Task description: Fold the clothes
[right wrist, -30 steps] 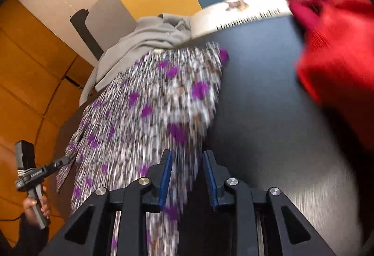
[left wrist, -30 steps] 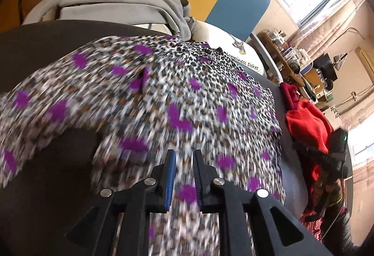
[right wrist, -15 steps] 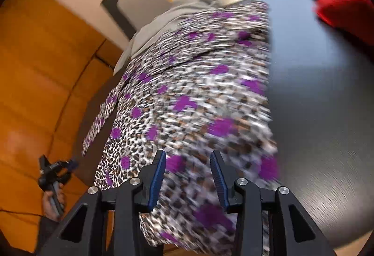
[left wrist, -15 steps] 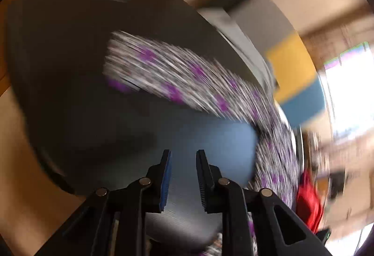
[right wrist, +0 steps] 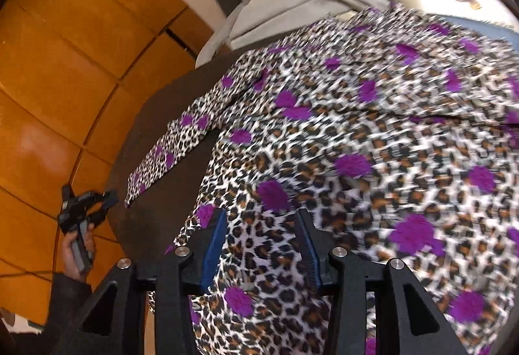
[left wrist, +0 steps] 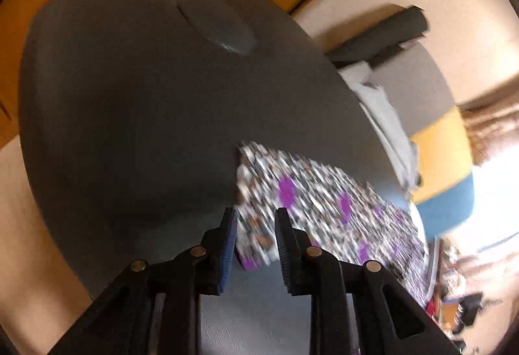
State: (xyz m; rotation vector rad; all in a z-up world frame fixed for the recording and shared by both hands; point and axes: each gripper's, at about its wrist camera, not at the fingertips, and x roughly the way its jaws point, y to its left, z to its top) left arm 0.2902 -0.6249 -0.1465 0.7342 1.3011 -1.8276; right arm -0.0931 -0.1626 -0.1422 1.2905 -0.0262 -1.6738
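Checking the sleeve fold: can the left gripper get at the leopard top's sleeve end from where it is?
Probably yes. The left gripper has its jaws open at the sleeve end of the leopard top, with only bare table around.

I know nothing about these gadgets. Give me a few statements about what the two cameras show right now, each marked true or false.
1. The leopard-print garment with purple spots lies spread on the dark table. True.
2. The right gripper is clamped shut on the garment. False: its jaws stand open over the cloth.
3. A grey garment lies behind the printed one. True.
4. The left gripper is lifting a red sweater. False: it is open, with the printed sleeve end in front of it.
5. The floor is blue carpet. False: it is orange-brown.
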